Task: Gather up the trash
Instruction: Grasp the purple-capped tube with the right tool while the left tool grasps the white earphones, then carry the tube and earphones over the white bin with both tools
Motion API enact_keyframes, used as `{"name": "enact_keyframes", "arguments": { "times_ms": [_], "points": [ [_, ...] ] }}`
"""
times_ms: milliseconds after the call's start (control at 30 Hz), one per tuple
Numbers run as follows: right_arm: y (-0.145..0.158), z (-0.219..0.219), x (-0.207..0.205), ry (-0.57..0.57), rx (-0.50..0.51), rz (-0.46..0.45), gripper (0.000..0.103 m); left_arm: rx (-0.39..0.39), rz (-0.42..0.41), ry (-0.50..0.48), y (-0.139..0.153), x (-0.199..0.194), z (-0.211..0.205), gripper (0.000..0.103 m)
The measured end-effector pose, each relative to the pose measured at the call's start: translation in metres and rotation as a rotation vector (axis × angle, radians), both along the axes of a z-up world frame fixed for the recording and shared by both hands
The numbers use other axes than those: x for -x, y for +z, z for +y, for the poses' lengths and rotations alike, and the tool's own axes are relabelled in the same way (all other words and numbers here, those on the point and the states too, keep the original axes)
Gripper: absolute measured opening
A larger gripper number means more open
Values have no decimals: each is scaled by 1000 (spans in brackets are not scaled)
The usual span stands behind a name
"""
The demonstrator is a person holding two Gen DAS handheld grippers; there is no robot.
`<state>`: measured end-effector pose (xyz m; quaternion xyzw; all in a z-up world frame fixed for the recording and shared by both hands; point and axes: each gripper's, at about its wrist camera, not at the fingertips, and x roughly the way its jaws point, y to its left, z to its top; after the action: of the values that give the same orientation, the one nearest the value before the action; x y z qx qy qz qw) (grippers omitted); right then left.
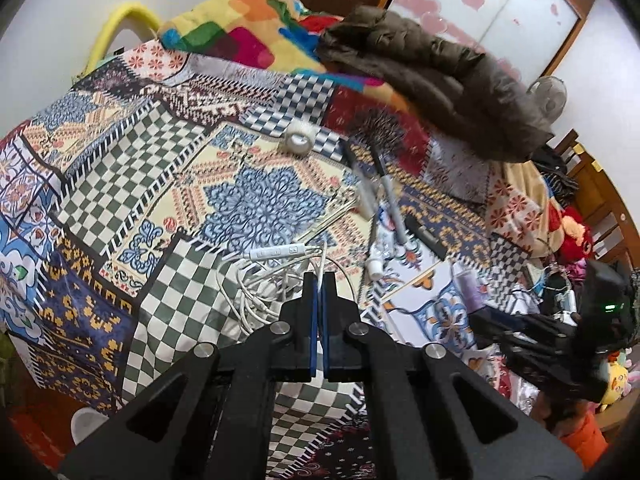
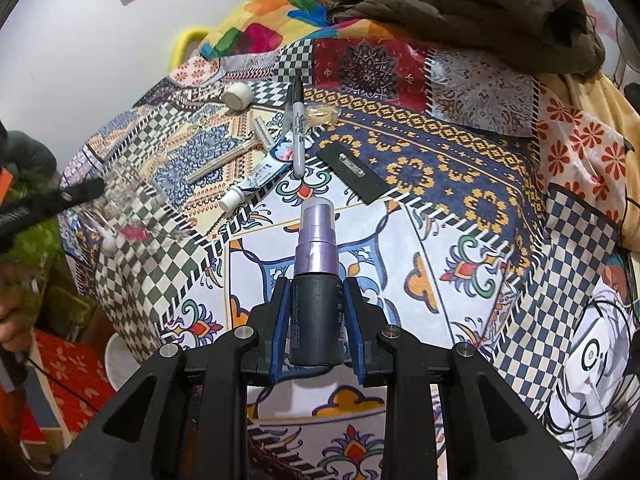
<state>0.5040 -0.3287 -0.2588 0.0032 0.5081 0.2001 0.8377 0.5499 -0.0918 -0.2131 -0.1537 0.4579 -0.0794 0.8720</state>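
My left gripper (image 1: 319, 278) is shut, and a white earphone cable (image 1: 260, 292) runs out from its tips over the patchwork bedspread (image 1: 160, 184). In the right wrist view it appears blurred at the left (image 2: 80, 192), with earbuds (image 2: 108, 242) and clear plastic dangling beside it. My right gripper (image 2: 316, 284) is shut on a black and purple spray bottle (image 2: 316, 240), held above the bed. A clear wrapper (image 2: 320, 114), a white tube (image 2: 260, 176), two markers (image 2: 298, 136), a tape roll (image 2: 237, 96) and a black card (image 2: 354, 172) lie further back.
A brown jacket (image 1: 440, 72) and a bright blanket (image 1: 248, 28) are heaped at the bed's far end. A white round container (image 2: 120, 360) stands on the floor by the near left edge. A charger with cables (image 2: 592, 360) lies at the right.
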Motion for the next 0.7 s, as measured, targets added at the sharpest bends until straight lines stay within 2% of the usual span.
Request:
{"name": "enact_keyframes", "arguments": {
  "times_ms": [133, 367, 533, 700],
  "points": [
    [-8, 11, -6, 6, 20, 9, 24, 62, -17, -15, 9, -5, -2, 0],
    [-6, 12, -13, -17, -7, 9, 24, 57, -62, -55, 24, -11, -20, 0],
    [15, 12, -9, -18, -37, -9, 24, 27, -80, -37, 40, 4, -14, 0],
    [49, 18, 3, 2, -45, -61, 24, -19, -134, 8, 75, 39, 11, 0]
  ]
}}
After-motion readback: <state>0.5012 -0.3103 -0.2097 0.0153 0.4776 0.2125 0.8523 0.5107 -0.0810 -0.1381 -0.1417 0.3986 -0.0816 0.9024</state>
